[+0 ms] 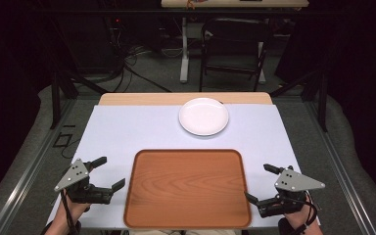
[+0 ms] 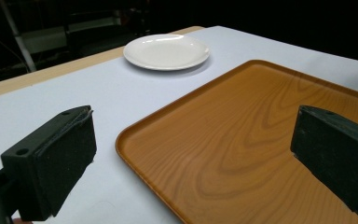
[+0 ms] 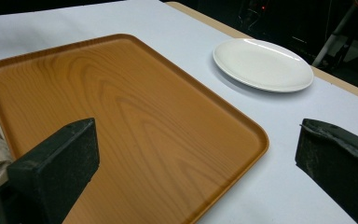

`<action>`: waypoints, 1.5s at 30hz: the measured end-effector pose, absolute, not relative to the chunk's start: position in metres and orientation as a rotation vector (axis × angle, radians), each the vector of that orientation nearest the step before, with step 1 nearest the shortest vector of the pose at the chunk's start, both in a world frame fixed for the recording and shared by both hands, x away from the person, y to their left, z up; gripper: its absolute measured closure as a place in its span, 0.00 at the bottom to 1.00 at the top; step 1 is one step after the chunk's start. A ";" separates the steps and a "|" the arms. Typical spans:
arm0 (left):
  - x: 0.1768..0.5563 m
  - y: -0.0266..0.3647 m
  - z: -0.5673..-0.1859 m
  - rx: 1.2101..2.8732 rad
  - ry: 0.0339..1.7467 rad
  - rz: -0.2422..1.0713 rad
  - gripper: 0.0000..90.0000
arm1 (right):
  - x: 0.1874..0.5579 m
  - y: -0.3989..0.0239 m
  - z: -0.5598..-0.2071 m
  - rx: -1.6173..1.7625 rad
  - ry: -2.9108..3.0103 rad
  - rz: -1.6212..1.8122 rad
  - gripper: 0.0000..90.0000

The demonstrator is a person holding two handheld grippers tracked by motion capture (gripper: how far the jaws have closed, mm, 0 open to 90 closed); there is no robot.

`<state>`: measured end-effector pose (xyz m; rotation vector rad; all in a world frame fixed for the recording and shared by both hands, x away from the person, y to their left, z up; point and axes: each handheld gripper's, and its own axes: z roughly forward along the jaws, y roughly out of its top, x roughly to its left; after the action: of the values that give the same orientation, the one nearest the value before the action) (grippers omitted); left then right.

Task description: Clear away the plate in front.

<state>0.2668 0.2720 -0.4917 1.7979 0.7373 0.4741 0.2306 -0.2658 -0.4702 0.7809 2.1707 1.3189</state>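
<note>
The worktop [image 1: 127,132] is covered by a pale sheet, with a strip of bare wood showing along its far edge. On its near half lies a wooden tray [image 1: 187,188], flat and bare, its long side running across in front of the person. Beyond the tray's far edge, a little right of centre and apart from it, sits a white plate [image 1: 203,116], right way up.

The person's hands come in low at the two near corners. The left gripper [image 1: 108,174] rests just beside the tray's left edge, angled inward towards it, jaws spread wide with nothing between them. The right gripper [image 1: 261,182] mirrors it at the tray's right edge, turned inward too, jaws likewise spread and holding nothing. Neither touches the tray.
</note>
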 end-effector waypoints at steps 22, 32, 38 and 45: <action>0.280 0.228 -0.494 1.869 0.656 0.439 0.00 | 0.232 -0.265 -0.471 0.782 2.187 1.307 0.00; 0.289 0.209 -0.496 1.877 0.664 0.381 0.00 | 0.232 -0.264 -0.471 0.784 2.192 1.294 0.00; 0.295 0.200 -0.498 1.875 0.665 0.355 0.00 | 0.232 -0.264 -0.471 0.783 2.193 1.285 0.00; 0.303 0.191 -0.500 1.875 0.680 0.328 0.00 | 0.232 -0.264 -0.472 0.784 2.193 1.281 0.00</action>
<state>0.3035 0.1912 -0.4997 1.8747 0.6798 0.3280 0.2322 -0.2636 -0.4716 0.7837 2.1928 1.2806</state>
